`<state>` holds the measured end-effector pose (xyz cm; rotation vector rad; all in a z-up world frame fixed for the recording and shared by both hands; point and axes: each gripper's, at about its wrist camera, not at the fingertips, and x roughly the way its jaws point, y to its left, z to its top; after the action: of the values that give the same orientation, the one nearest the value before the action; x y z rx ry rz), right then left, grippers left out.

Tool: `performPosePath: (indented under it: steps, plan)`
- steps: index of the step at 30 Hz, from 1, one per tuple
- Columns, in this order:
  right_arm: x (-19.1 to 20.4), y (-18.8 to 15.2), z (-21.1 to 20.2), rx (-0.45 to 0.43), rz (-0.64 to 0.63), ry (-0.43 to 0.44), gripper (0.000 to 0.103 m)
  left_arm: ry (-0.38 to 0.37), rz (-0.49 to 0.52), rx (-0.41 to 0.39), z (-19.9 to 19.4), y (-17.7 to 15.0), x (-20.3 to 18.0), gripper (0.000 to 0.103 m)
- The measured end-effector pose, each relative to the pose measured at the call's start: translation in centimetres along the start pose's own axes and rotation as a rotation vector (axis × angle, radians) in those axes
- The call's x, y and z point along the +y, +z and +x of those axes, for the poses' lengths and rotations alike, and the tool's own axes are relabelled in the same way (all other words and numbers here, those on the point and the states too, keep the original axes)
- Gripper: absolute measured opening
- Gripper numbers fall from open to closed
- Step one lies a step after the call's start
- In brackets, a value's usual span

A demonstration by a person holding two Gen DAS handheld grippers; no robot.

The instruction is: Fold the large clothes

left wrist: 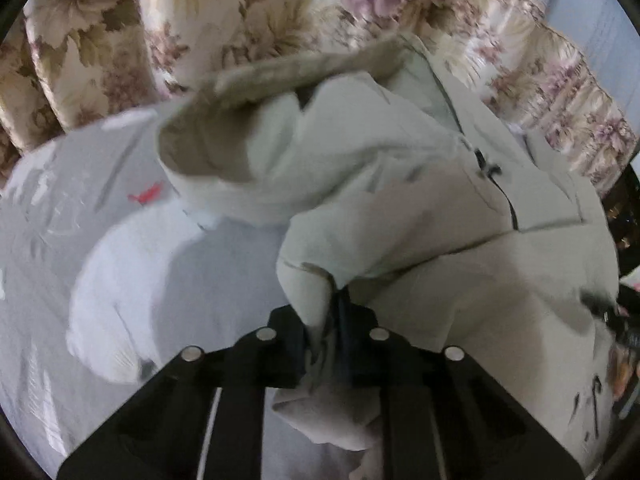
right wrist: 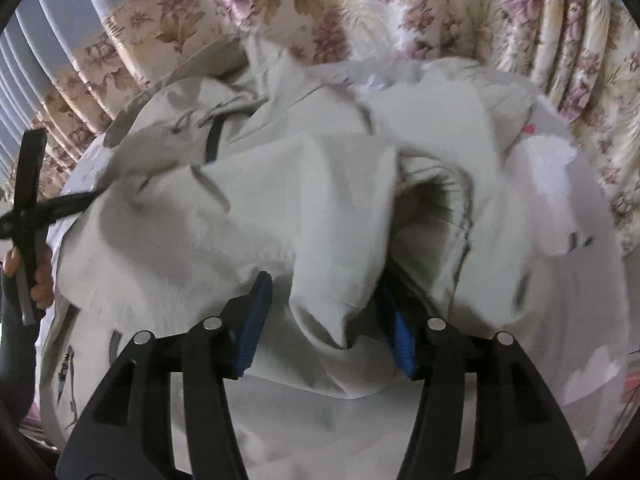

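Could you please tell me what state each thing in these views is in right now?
Left gripper: jaws shut on a bunched fold of the jacket.
Right gripper: jaws open, jacket cloth lying between them.
Jacket: pale hooded one, crumpled and unfolded, partly lifted off the bed.
Bed sheet: grey, spread under the jacket.
Curtain: floral, hanging closed behind the bed.
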<state>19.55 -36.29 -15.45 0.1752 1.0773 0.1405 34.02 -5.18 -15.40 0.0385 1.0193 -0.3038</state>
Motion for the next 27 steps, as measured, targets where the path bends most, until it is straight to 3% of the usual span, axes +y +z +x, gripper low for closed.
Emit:
performPosePath:
  steps: [3, 4, 9, 10, 12, 14, 16, 18, 19, 20, 24, 27]
  plan:
    - [1.2, -0.1, 0.7, 0.004, 0.012, 0.033, 0.038, 0.048, 0.049, -0.034, -0.1, 1.3, 0.6, 0.012]
    - [1.7, 0.0, 0.9, 0.015, 0.046, 0.113, 0.027, 0.057, 0.061, -0.036, -0.2, 1.8, 1.1, 0.012]
    - [5.2, 1.0, 2.5, 0.039, -0.014, 0.162, 0.023, 0.138, 0.144, -0.021, -0.6, 2.9, 4.7, 0.012]
    - [5.8, 1.5, 2.9, 0.041, -0.036, 0.152, 0.023, 0.154, 0.164, 0.019, 0.1, 3.0, 6.1, 0.012]
    - [6.1, 2.5, 3.4, 0.019, -0.063, 0.1, 0.023, 0.11, 0.196, 0.088, 1.5, 2.7, 7.6, 0.015]
    - [5.4, 3.9, 3.7, -0.018, -0.063, 0.036, 0.03, 0.167, 0.255, 0.052, 1.3, 2.1, 7.1, 0.041]
    - [4.4, 4.9, 3.6, -0.022, -0.033, 0.079, 0.033, 0.262, 0.233, 0.01, 0.0, 1.6, 6.8, 0.059]
    - [4.3, 5.2, 2.4, -0.046, -0.038, 0.111, 0.044, 0.235, 0.159, -0.01, -2.0, 1.0, 7.3, 0.063]
    - [4.4, 5.2, 1.4, -0.066, -0.055, 0.105, 0.061, 0.193, 0.113, -0.025, -3.5, 0.4, 7.6, 0.066]
    - [4.3, 5.2, 0.9, -0.075, -0.062, 0.105, 0.068, 0.163, 0.067, -0.035, -4.7, -0.4, 7.9, 0.079]
    - [4.1, 4.8, 0.4, -0.063, -0.052, 0.117, 0.068, 0.015, -0.047, -0.005, -6.3, -3.4, 7.2, 0.082]
    - [4.3, 4.2, 1.2, -0.044, -0.074, 0.08, 0.067, 0.011, -0.048, 0.035, -5.6, -5.1, 5.2, 0.082]
